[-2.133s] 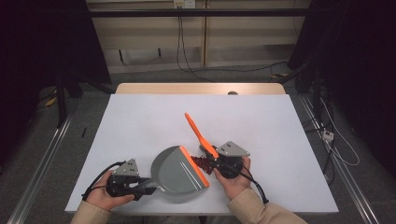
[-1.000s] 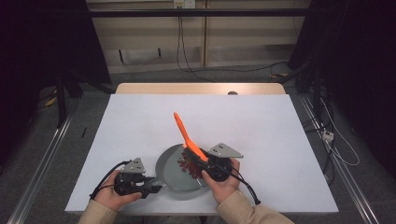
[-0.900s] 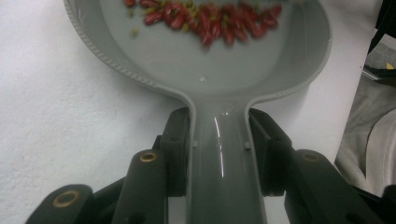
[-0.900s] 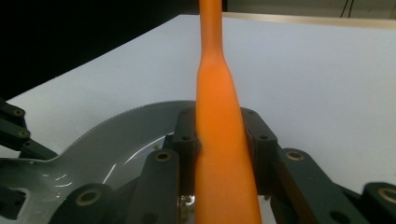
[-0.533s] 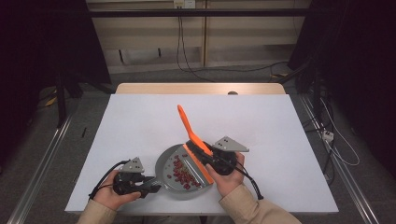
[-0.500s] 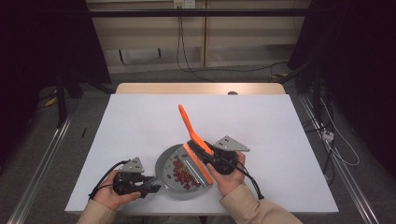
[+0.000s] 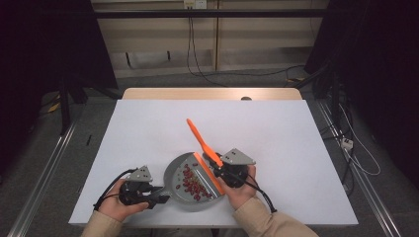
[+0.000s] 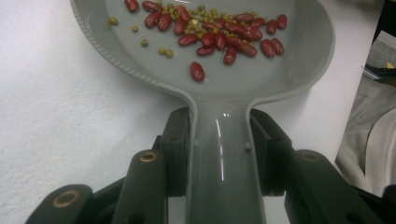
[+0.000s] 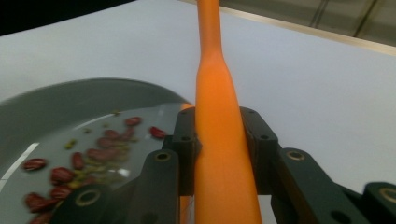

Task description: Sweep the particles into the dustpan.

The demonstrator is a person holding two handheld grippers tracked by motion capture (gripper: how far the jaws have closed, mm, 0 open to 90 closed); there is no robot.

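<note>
A grey dustpan [image 7: 184, 186] lies flat near the table's front edge, holding red beans [image 7: 192, 181] and small green ones. My left gripper [image 7: 157, 196] is shut on the dustpan's handle [image 8: 223, 168], and the pan [image 8: 205, 51] spreads out ahead of its jaws. My right gripper [image 7: 222, 173] is shut on the handle [image 9: 220, 140] of an orange brush [image 7: 202, 144]. The brush's orange head [image 7: 209, 174] rests along the pan's right edge, and its handle slants up and back to the left. Beans [image 9: 88, 156] show in the pan left of the right jaws.
The white table [image 7: 276, 133] stretches bare behind and to the right of the pan. A wooden strip [image 7: 212, 94] runs along its far edge. Cables [image 7: 346, 143] lie on the floor to the right.
The brush has swept beans into the dustpan, then shifted right to the pan's right edge. The right hand moved slightly right; the left hand stayed holding the handle.
</note>
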